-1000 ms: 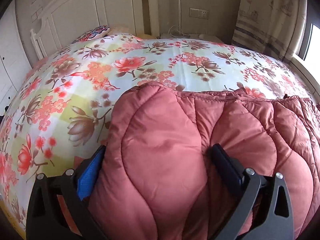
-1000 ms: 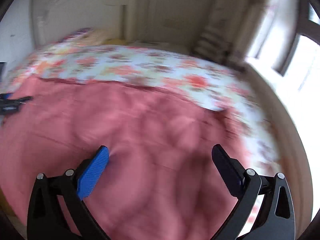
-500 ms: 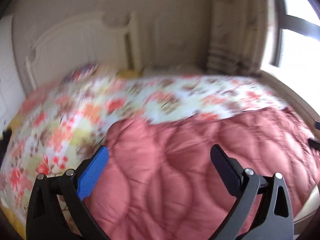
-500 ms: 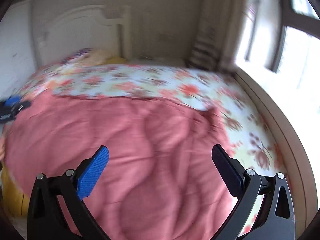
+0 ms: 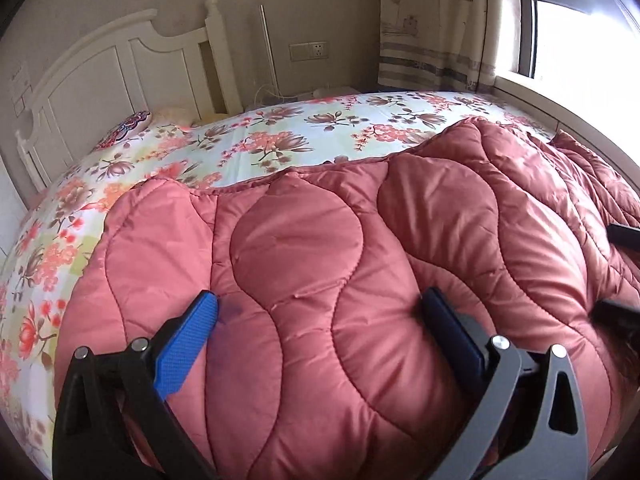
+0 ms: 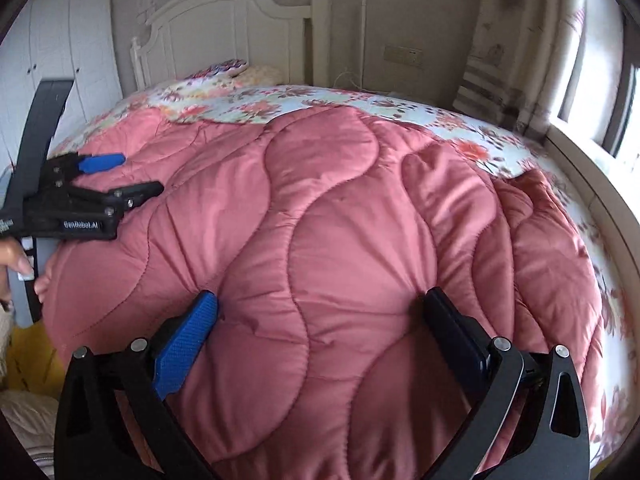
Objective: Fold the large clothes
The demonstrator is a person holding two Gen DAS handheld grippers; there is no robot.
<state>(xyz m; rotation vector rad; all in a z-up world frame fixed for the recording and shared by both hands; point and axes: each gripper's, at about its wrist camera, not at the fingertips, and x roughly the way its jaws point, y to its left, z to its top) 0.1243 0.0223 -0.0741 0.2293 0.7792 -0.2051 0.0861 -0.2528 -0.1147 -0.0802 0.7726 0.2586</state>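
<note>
Between both grippers' wide-spread, empty fingers [image 5: 206, 312] lies the pink quilted coat [image 5: 360, 280] on the floral bed [image 5: 280, 136].

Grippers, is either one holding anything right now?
No. Left gripper and right gripper are open over the pink quilted garment; nothing is gripped.

- We work over a bed [image 5: 400, 118] with a white panelled headboard [image 5: 100, 76] at its far end.
- A floral sheet [image 5: 280, 136] in pale green, white and coral covers the mattress.
- A pink quilted garment [image 5: 320, 280] lies spread across the near half of the sheet, reaching the near edge.
- A patterned pillow [image 5: 124, 134] rests at the head, with a cream cushion [image 5: 176, 114] just beside it.
</note>
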